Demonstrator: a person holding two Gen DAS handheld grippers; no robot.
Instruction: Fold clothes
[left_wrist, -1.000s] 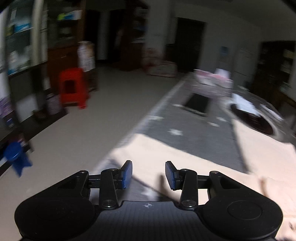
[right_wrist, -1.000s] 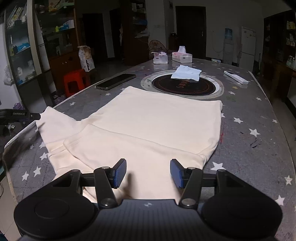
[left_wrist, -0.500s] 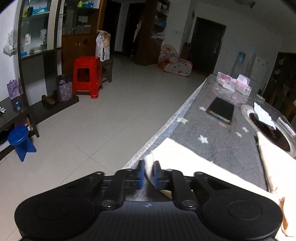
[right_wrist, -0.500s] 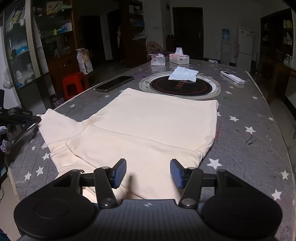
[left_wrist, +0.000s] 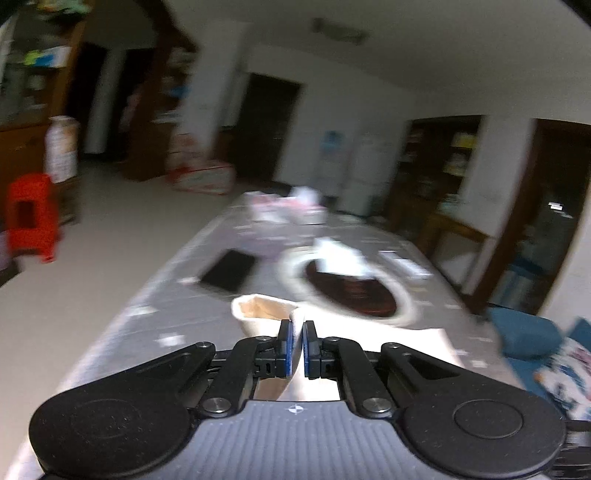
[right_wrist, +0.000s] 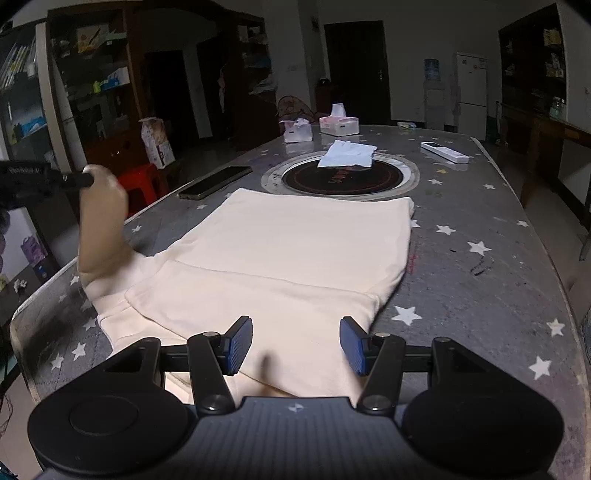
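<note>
A cream sweatshirt lies flat on the grey star-patterned table, partly folded. My left gripper is shut on the end of its left sleeve and holds it lifted above the table. In the right wrist view the left gripper shows at the far left with the raised sleeve hanging from it. My right gripper is open and empty, low over the near edge of the sweatshirt.
A black phone lies left of the garment. A round dark hotplate with a white cloth sits behind it. Tissue boxes and a white remote stand farther back. A red stool stands on the floor left.
My left gripper closed on the sleeve end at the table's left edge, then lifted it and swung toward the table's middle. The right gripper stayed open and nearly still.
</note>
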